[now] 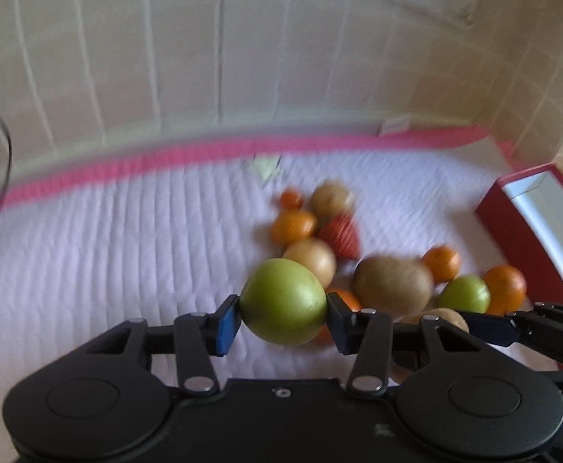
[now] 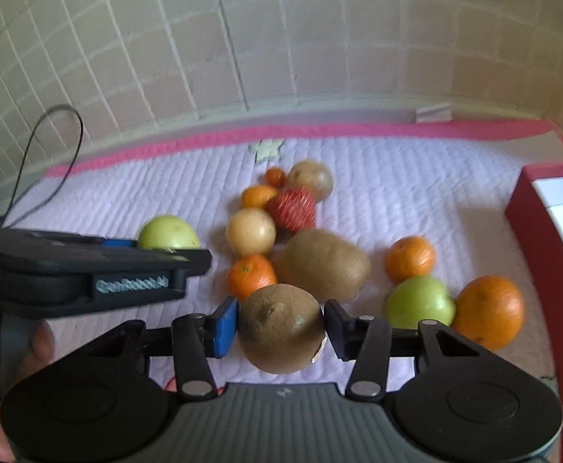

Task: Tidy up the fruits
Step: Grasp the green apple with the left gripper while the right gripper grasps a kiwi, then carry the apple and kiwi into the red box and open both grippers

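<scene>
Holding two fruits at once: our left gripper is clamped on a green apple, our right gripper on a brown kiwi, both above the mat. Approx ten fruits are left in the pile; red box nearby, contents hidden. Early stage, we reckon.

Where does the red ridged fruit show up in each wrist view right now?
Left wrist: red ridged fruit sits right of centre, mid-pile, behind the green apple that the left tongs hold.
Right wrist: red ridged fruit at centre, mid-pile.
Shared landmark: the pale star patch beyond the pile.
</scene>
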Demonstrator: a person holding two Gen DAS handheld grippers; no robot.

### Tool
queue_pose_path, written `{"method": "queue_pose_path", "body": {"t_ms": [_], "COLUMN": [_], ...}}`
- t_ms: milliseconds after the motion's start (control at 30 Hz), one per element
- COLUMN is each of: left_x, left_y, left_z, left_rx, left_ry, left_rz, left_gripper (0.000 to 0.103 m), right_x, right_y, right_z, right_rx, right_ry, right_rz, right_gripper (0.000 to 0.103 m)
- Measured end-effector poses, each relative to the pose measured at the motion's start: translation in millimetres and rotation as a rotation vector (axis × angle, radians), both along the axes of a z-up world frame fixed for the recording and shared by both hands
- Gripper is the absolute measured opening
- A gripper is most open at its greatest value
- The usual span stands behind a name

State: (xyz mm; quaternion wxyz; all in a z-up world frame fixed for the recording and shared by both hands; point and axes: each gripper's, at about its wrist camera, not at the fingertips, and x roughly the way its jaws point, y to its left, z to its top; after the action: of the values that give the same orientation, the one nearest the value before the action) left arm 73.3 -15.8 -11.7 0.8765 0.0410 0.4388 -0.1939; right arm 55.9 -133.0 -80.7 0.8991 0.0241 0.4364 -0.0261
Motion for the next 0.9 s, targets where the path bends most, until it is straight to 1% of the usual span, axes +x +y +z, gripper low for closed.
{"method": "queue_pose_path", "body": {"t_ms": [67, 167, 233, 333, 433, 500, 567, 633, 733, 833, 900], "left_x": [-2.0, -1.6, -1.0, -2.3, -4.4, -6.3, -5.6, -2.1, 10.2, 18.1, 28.1], "left_y": [-9.4, -31.3, -51.0, -89.4, -132.4, -162.5, -196.0, -224.8, -266.3, -290.5, -300.3], "left_z": [23.0, 58.8, 81.7, 114.7, 136.1, 143.6, 140.9, 130.6, 101.2, 70.8, 47.3], "left_rx": [-0.003, -0.017, -0.030, -0.058, -0.086, -0.106, -0.126, -0.141, -0.153, -0.150, -0.141], "left_ry": [-0.060, -0.135, -0.187, -0.260, -0.303, -0.324, -0.315, -0.271, -0.167, -0.064, 0.000], "left_rz": [-0.032, -0.096, -0.144, -0.229, -0.315, -0.374, -0.436, -0.482, -0.551, -0.598, -0.613], "left_gripper": [0.056, 0.056, 0.056, 0.056, 0.056, 0.056, 0.056, 0.056, 0.056, 0.056, 0.056], "right_x": [-6.2, -16.3, -23.4, -35.2, -45.9, -49.3, -51.1, -50.8, -52.5, -47.2, -44.0], "right_y": [-8.4, -29.2, -47.1, -80.4, -116.2, -141.0, -165.8, -187.7, -210.3, -223.3, -231.2], "right_z": [17.2, 50.8, 73.9, 105.7, 127.0, 133.3, 132.8, 122.8, 99.4, 72.8, 55.1], "right_rx": [0.002, -0.003, -0.030, -0.086, -0.148, -0.183, -0.184, -0.173, -0.158, -0.136, -0.112], "right_ry": [-0.046, -0.131, -0.190, -0.269, -0.323, -0.328, -0.315, -0.282, -0.221, -0.156, -0.110], "right_rz": [-0.023, -0.062, -0.106, -0.201, -0.304, -0.377, -0.439, -0.486, -0.530, -0.547, -0.559], "right_gripper": [0.050, 0.050, 0.050, 0.050, 0.050, 0.050, 0.050, 0.050, 0.050, 0.050, 0.050]}}
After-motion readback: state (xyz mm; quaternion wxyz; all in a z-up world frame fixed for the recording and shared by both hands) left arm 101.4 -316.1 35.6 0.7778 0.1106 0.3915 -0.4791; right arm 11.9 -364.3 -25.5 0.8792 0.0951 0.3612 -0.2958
